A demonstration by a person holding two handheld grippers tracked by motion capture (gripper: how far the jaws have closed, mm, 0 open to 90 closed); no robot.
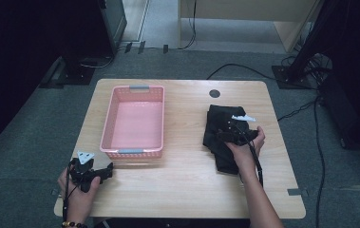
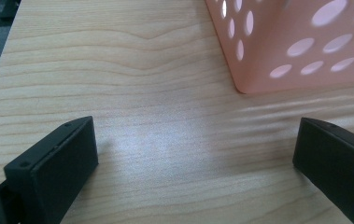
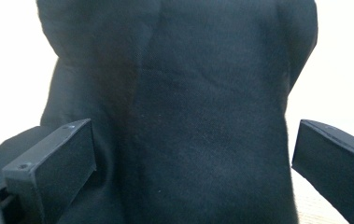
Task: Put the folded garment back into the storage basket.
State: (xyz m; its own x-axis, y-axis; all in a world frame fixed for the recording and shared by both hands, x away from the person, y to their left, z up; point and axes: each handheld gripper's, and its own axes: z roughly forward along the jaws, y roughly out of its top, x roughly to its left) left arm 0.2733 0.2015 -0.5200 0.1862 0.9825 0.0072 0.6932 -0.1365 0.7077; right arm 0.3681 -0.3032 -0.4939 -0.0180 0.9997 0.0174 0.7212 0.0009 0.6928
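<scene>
The folded black cloth garment point(image 1: 225, 137) lies on the right half of the pale wooden bench point(image 1: 182, 185), well apart from the pink perforated plastic basket point(image 1: 135, 121). The right tongs point(image 1: 232, 133) hover over it, jaws spread wide across the fabric point(image 3: 202, 130); lowering until both jaws bracket a thick fold should give the firmest bite. The left tongs point(image 1: 94, 173) rest released near the basket's corner point(image 2: 258, 70). Grey carpet point(image 1: 21, 156) and trailing cables point(image 1: 244, 69) surround the bench.
</scene>
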